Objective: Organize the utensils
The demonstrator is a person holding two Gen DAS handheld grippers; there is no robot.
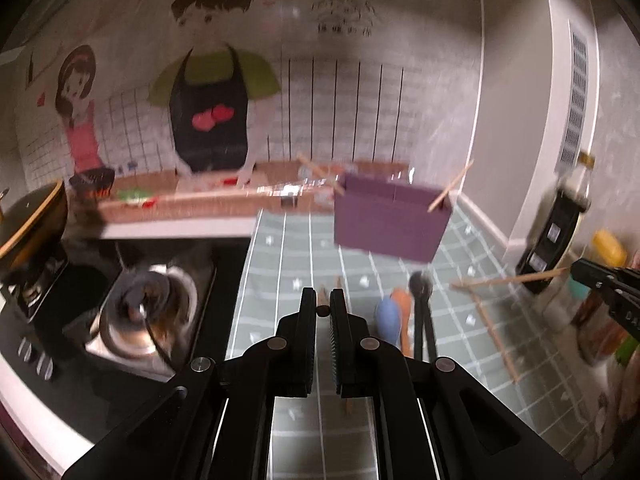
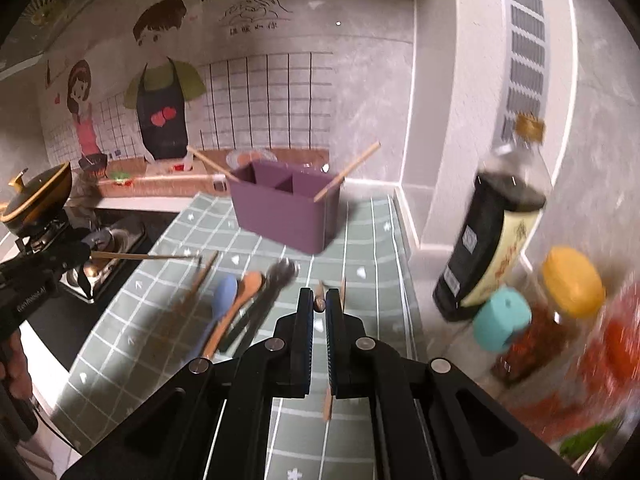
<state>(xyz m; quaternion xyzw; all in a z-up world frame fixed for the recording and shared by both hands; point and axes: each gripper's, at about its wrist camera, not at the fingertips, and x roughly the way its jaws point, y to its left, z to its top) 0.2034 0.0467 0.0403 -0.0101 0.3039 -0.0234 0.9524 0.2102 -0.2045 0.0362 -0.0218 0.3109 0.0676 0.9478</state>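
My left gripper is shut on a wooden chopstick seen end-on above the green tiled mat. From the right wrist view, that same left gripper holds its chopstick level. My right gripper is likewise shut on a chopstick; it shows at the right edge of the left wrist view. A purple divided utensil box stands farther back with two chopsticks leaning in it. Blue, wooden and black spoons lie on the mat.
A stove with a lidded pot and a burner lies left of the mat. A dark sauce bottle and jars with teal and yellow lids crowd the right. More chopsticks lie on the mat. A hand shows.
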